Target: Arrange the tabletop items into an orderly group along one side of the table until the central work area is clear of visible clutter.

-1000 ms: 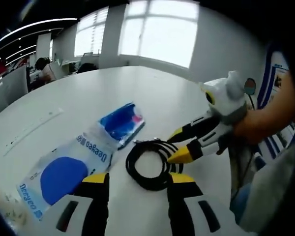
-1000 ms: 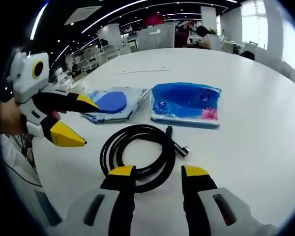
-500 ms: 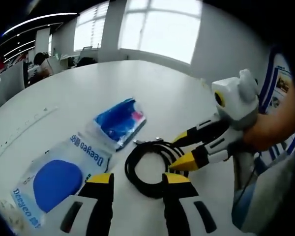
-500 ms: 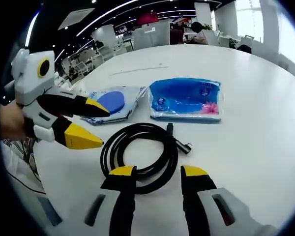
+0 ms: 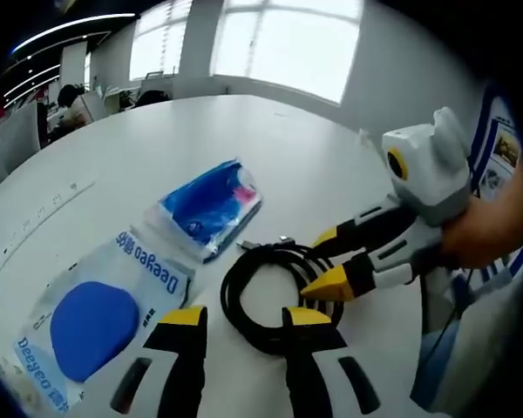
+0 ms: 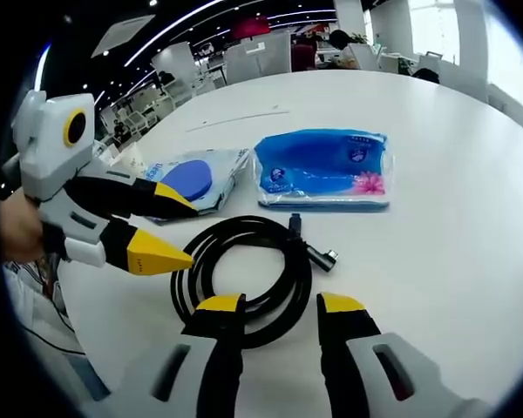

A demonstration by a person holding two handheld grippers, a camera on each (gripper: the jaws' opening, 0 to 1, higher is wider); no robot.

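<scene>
Jaws on both tools stood parted and held nothing, each pair poised low over the white tabletop (image 6: 471, 226). Largest of the loose things was the flat pouch with a blue disc (image 5: 91, 318), lying toward the left gripper's (image 5: 241, 318) side. Just beside it lay the blue wipes pack (image 6: 324, 170), its pink flower corner turned toward the cable. Nearest both tools sat the black coiled cable (image 6: 244, 274), a loop with its small plug ends (image 6: 318, 254) sticking out toward the wipes pack. The left gripper's yellow tips came in over one side of the coil, and the right gripper (image 6: 273, 305) hovered at the coil's near edge, with part of the loop showing between its jaws.

It looked to me like the cable was the piece being dealt with. Next, I'd guess, one pair would need to close on the loop's rim and carry it beside the two packs, keeping the coil from springing loose.
</scene>
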